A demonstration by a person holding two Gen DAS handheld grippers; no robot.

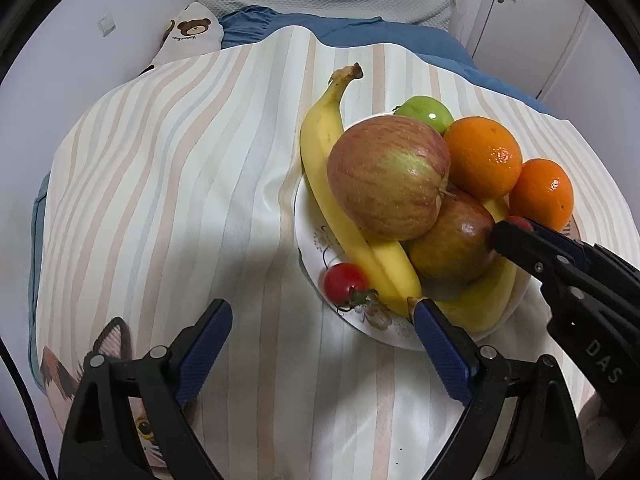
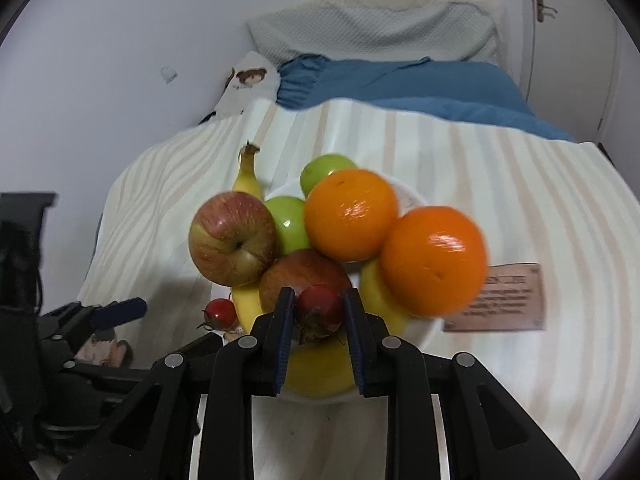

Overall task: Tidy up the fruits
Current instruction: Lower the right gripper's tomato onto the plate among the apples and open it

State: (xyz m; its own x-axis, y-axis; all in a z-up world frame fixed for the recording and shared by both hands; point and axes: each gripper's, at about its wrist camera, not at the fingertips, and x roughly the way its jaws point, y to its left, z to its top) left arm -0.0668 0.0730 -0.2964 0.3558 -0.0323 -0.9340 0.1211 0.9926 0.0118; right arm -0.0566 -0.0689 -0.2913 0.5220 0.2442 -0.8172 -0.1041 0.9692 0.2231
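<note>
Left wrist view: left tool (image 1: 320, 320) stands wide apart, nothing between the pads, hovering over the striped cloth (image 1: 180, 160) just beside the plate (image 1: 310, 248). The plate is piled: banana (image 1: 324, 152), red apple (image 1: 388, 176), second apple (image 1: 452, 240), green apple (image 1: 426, 111), two oranges (image 1: 482, 156) (image 1: 542, 194), and a cherry tomato (image 1: 344, 282) at the near rim. Right tool (image 1: 508, 234) reaches in from the right, its tip against the lower apple.

Right wrist view: right tool (image 2: 318, 308) is clamped on a second cherry tomato (image 2: 320, 306), held above the yellow fruit at the plate's near edge.

Risks, as judged:
- Tomato skin is soft; a hard clamp may split it.
- The pile is tall, on a plate that seems to sit on bedding; a nudge to the apple could roll the oranges off.
- Rim tomato sits near the edge and may roll off.
</note>
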